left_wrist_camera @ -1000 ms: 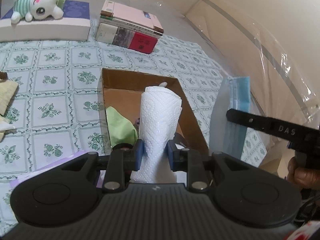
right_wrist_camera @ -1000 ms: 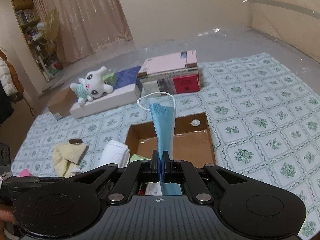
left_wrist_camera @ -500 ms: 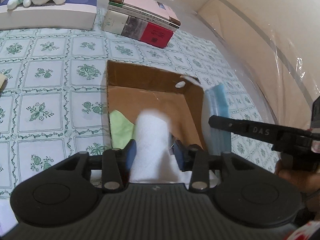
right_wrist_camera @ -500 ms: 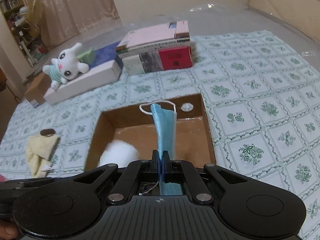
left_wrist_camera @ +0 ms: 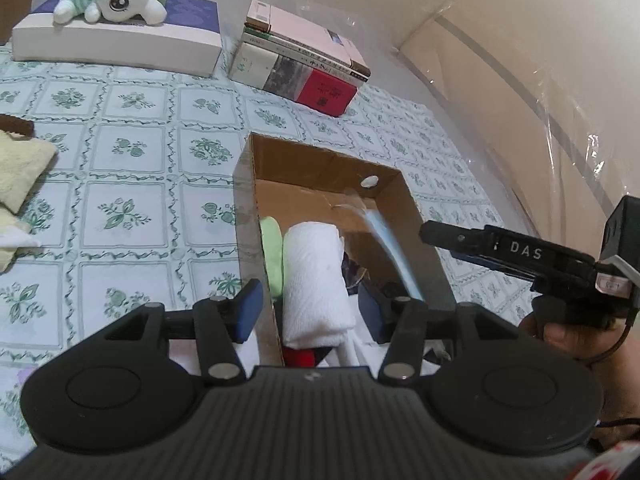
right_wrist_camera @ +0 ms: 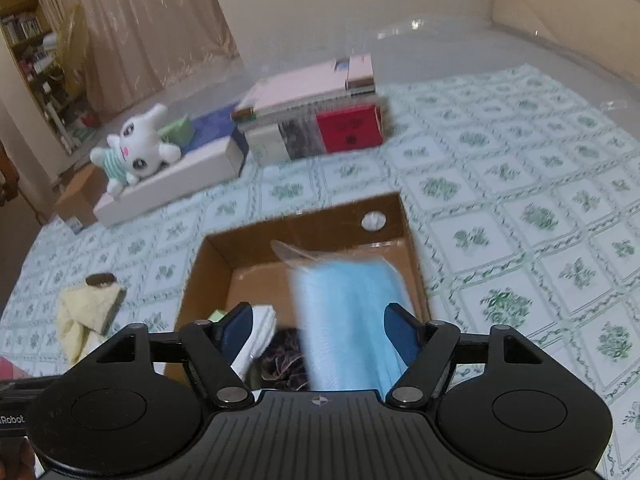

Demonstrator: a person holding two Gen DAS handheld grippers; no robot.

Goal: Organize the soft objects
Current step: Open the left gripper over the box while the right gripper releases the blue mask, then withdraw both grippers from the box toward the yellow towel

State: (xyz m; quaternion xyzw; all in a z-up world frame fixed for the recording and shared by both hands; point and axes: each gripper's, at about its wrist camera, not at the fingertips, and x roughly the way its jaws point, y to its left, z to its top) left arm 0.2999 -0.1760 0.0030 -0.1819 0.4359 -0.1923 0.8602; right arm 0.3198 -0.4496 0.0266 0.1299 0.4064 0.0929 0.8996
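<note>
Both grippers over cardboard box. Left gripper fingers just opened; paper towel roll released, lying inside box. Right gripper fingers just opened; blue mask dropping, blurred. Risk: mask may catch box's right wall, drape outside.

My left wrist camera sits close above the cardboard box, angled down across its near left corner toward the stack of books. My right wrist camera looks down over the cardboard box from its near edge. Both share the box, books and plush rabbit.
</note>
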